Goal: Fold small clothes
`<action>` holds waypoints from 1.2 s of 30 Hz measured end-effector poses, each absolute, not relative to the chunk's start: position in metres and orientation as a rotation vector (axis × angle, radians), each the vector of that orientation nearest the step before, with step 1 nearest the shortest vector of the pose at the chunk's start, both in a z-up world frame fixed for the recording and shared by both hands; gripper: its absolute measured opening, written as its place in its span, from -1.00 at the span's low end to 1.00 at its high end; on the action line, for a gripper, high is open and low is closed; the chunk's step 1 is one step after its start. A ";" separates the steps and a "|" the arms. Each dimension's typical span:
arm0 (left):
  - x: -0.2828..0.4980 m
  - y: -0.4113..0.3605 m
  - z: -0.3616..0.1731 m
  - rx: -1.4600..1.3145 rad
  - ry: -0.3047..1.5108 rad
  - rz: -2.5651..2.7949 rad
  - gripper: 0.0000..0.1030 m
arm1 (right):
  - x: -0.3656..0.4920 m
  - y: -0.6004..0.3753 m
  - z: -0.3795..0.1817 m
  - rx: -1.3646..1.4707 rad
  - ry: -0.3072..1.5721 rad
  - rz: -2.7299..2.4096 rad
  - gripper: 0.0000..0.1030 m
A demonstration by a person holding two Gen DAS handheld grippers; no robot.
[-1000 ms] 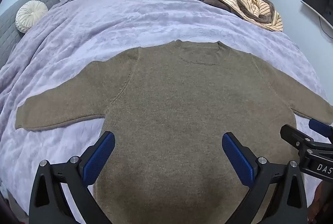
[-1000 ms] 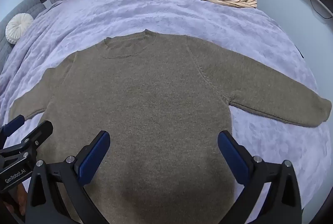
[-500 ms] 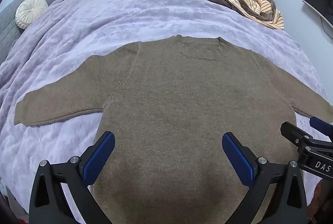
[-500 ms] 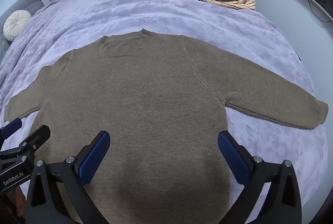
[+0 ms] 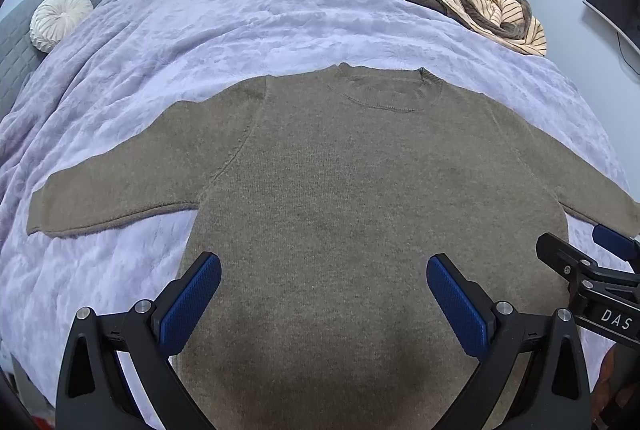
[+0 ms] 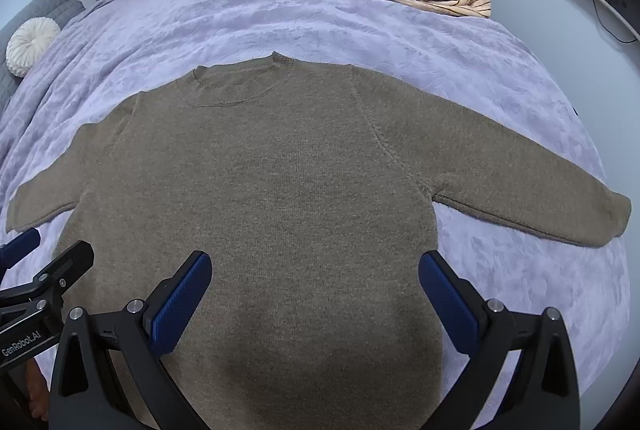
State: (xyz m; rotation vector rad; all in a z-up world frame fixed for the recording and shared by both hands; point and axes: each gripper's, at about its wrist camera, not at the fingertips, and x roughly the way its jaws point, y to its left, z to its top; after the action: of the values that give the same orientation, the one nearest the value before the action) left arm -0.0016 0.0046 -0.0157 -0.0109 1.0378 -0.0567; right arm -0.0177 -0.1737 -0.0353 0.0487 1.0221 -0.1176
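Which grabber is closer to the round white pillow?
Left. The left gripper hovers over the sweater's side nearer the round white pillow; the right gripper is farther across.

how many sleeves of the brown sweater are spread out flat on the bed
2. The left sleeve stretches out toward the round cushion side; the right sleeve reaches toward the opposite bed edge. Both lie flat on the purple blanket, unfolded.
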 end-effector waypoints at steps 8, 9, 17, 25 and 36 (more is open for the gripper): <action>-0.003 0.006 -0.018 -0.017 1.045 -0.051 1.00 | -0.018 -0.174 -0.035 0.047 1.023 -0.119 1.00; -0.004 0.006 -0.018 -0.018 1.046 -0.051 1.00 | -0.018 -0.174 -0.035 0.047 1.023 -0.118 1.00; -0.005 0.007 -0.018 -0.019 1.049 -0.052 1.00 | -0.017 -0.173 -0.035 0.047 1.024 -0.120 1.00; -0.005 0.006 -0.019 -0.019 1.051 -0.051 1.00 | -0.017 -0.173 -0.036 0.046 1.026 -0.121 1.00; -0.001 0.007 -0.022 -0.029 1.067 -0.049 1.00 | -0.016 -0.173 -0.042 0.046 1.040 -0.121 1.00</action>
State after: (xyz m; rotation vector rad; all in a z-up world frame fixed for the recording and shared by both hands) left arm -0.0010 0.0071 -0.0223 -0.0294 1.0670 -0.0495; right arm -0.0164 -0.1728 -0.0425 0.0463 1.0399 -0.1208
